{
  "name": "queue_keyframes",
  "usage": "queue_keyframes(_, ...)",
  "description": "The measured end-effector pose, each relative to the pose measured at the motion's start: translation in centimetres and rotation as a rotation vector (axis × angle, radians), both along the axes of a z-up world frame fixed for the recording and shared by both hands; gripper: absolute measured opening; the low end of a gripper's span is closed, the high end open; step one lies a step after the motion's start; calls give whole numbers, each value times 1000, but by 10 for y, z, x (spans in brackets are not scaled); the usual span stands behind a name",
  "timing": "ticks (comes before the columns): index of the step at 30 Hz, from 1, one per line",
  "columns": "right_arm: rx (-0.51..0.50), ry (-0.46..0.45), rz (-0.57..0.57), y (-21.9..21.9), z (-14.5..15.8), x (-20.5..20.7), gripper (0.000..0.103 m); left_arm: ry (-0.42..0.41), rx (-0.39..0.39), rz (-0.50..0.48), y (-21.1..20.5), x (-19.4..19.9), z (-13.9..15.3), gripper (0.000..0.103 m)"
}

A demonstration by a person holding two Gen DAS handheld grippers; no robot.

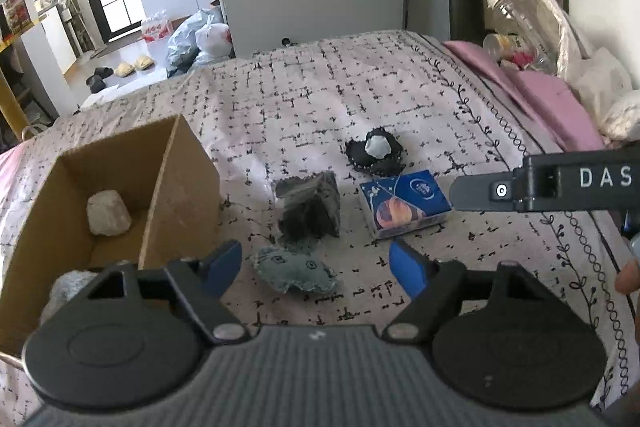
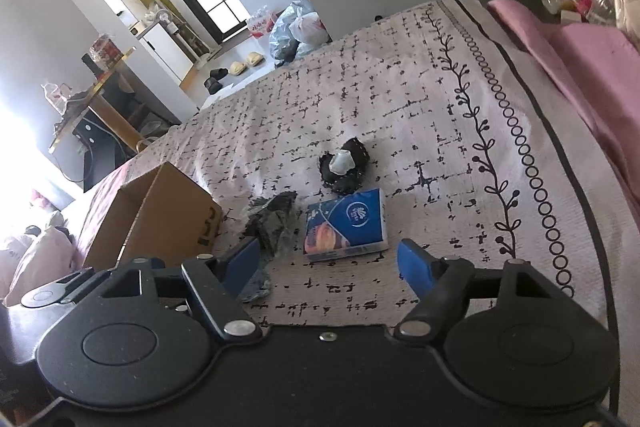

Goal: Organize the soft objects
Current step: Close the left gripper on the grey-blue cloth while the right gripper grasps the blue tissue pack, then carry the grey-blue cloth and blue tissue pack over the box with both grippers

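Note:
A grey-blue soft pouch (image 1: 294, 269) lies on the bed between the open blue fingers of my left gripper (image 1: 316, 267). Behind it lie a dark grey crumpled cloth (image 1: 310, 211), a blue tissue pack (image 1: 404, 205) and a black soft piece with a white lump on it (image 1: 374, 151). An open cardboard box (image 1: 100, 195) at the left holds a whitish soft lump (image 1: 108, 213). My right gripper (image 2: 328, 265) is open and empty, just short of the tissue pack (image 2: 346, 225); the cloth (image 2: 272, 223) is by its left finger. The box also shows at the left (image 2: 160, 223).
The patterned bedspread (image 1: 320, 99) covers the bed. A pink pillow (image 1: 540, 95) with bottles and bags (image 1: 532, 23) lies at the right edge. The right gripper's body (image 1: 560, 185) reaches in from the right. Floor with slippers and bags lies beyond the far bed edge.

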State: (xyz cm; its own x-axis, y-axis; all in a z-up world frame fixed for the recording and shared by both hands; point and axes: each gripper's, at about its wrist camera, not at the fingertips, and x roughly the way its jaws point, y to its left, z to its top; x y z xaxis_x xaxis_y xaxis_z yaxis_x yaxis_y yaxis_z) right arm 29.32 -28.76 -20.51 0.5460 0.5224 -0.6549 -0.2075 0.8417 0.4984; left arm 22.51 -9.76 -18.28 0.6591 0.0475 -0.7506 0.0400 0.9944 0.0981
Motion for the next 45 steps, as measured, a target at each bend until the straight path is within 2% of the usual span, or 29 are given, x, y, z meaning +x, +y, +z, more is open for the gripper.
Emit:
queue_keyframes(5, 14, 28, -6, -3, -13, 10, 75, 10, 51, 6, -5, 6, -15, 77)
queue_keyframes(10, -18, 17, 24, 5, -17, 15, 75, 11, 97, -15, -7, 8, -28, 75)
queue_keyframes(15, -16, 20, 41, 8, -21, 21, 75, 52, 83, 33, -2, 20, -40, 62)
queue_keyframes(20, -20, 25, 60, 16, -24, 24, 75, 62, 71, 61, -2, 25, -44, 61)
queue_keyframes(23, -60, 21, 71, 25, -26, 27, 75, 79, 73, 55, -2, 29, -49, 58)
queue_keyframes(29, -115, 15, 85, 38, -31, 29, 75, 109, -3, 77, 8, 31, -53, 45)
queue_keyframes(35, -176, 5, 85, 52, -36, 31, 76, 103, -61, 82, 11, 30, -49, 34)
queue_keyframes(41, -239, 7, 74, 62, -43, 37, 76, 99, -115, 68, 8, 28, -43, 32)
queue_keyframes(45, -290, -6, 71, 70, -46, 35, 68, 101, -126, 58, 7, 28, -38, 32)
